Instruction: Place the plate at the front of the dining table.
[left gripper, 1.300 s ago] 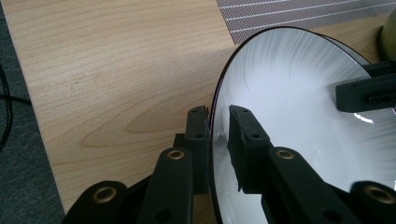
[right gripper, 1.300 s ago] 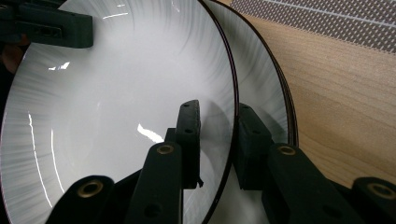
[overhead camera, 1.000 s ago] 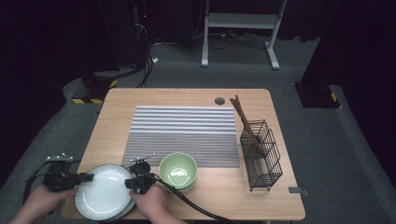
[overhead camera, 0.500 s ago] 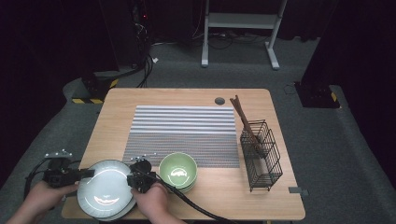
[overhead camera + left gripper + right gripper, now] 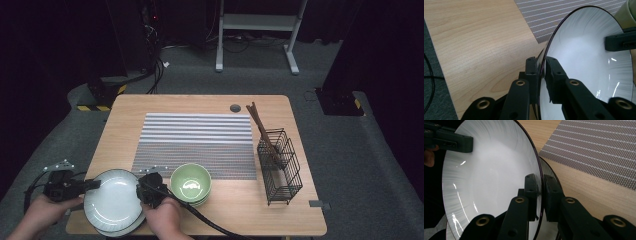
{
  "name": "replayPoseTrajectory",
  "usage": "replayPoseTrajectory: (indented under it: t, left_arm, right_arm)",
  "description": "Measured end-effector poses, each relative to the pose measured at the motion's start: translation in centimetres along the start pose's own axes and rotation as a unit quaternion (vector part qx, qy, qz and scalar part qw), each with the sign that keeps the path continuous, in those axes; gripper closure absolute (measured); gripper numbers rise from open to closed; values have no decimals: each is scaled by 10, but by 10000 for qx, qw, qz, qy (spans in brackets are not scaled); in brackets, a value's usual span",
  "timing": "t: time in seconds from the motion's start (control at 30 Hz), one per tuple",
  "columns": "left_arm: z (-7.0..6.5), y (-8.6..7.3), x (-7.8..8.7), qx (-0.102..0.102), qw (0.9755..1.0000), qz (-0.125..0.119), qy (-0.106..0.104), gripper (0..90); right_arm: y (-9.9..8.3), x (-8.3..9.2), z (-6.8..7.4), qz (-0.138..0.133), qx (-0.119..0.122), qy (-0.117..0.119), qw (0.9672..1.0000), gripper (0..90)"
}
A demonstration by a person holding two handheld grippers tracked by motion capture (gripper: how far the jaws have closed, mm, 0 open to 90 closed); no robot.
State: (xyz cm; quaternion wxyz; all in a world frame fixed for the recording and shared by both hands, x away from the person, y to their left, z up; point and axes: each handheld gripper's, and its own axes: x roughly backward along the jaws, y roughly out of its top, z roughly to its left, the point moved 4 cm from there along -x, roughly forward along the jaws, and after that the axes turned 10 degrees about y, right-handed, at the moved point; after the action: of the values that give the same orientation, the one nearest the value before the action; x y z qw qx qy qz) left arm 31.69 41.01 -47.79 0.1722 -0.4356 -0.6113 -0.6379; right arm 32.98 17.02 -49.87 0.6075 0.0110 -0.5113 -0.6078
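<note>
A white plate [image 5: 112, 206] sits at the near left corner of the wooden counter [image 5: 200, 102], on top of another plate whose rim shows beneath it. The left gripper [image 5: 541, 65] has its jaws clamped on the plate's left rim. The right gripper [image 5: 539, 185] grips the opposite rim; its jaws have just been closing, with the rim between them. A green bowl [image 5: 190, 183] stands just right of the plate, beside a striped mat [image 5: 197, 140].
</note>
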Motion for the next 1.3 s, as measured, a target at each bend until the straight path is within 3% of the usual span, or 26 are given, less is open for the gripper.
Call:
replayPoseTrajectory:
  t: [0.4, 0.9, 1.3]
  left_arm:
    - [-2, 8, 8, -100, 9998, -151, -26, 785]
    - [-5, 20, 22, -208, 9991, -363, -29, 781]
    - [-14, 39, 35, -288, 9970, -715, -80, 783]
  right_arm:
    - [5, 9, 7, -106, 174, -52, 9998, 836]
    - [15, 26, 15, -422, 218, 63, 9989, 849]
    - [30, 48, 20, -633, 519, -14, 9966, 849]
